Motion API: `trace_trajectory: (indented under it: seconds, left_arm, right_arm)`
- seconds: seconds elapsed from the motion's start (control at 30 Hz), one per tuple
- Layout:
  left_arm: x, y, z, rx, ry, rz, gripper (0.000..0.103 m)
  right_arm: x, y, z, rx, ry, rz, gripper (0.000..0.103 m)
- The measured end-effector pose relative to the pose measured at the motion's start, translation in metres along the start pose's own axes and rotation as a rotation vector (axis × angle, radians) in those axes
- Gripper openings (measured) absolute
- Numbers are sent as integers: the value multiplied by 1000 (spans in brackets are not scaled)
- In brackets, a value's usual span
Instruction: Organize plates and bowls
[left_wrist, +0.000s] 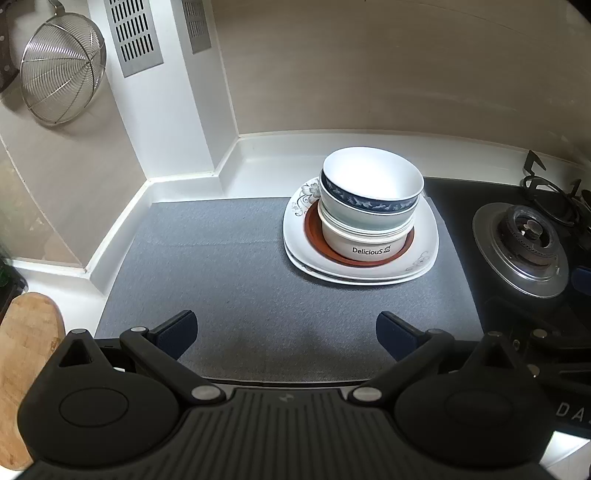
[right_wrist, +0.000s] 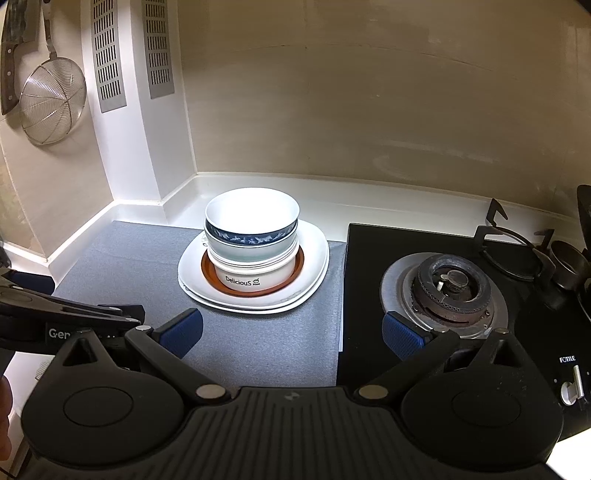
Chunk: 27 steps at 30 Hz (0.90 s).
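Left claw (left_wrist: 286, 334): spread wide, pinching nothing, low centre of its frame above the grey fabric mat (left_wrist: 221, 266) on the counter. Up and right of it, well apart: stack of white ceramic bowls (left_wrist: 369, 206), the top ones blue-banded, nested upright on a brown round plate (left_wrist: 314, 230) atop white square plates (left_wrist: 424, 240). Right claw (right_wrist: 291, 332): likewise spread, empty, stack of bowls (right_wrist: 253, 240) up and slightly left. Neither clearly nearer. Far right: silver gas burner (right_wrist: 447, 291).
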<state>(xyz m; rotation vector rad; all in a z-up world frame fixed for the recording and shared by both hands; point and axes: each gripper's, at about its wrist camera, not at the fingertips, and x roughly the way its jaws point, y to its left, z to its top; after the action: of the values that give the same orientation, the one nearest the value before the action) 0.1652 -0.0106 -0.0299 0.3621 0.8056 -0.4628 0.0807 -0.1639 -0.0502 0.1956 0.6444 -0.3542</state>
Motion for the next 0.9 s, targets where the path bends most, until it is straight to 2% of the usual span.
trace_trajectory:
  seconds: [0.9]
  left_arm:
    - [1,0,4,1,-6,5,103]
  right_arm:
    - [0,-1,3,1,-2,-2,103]
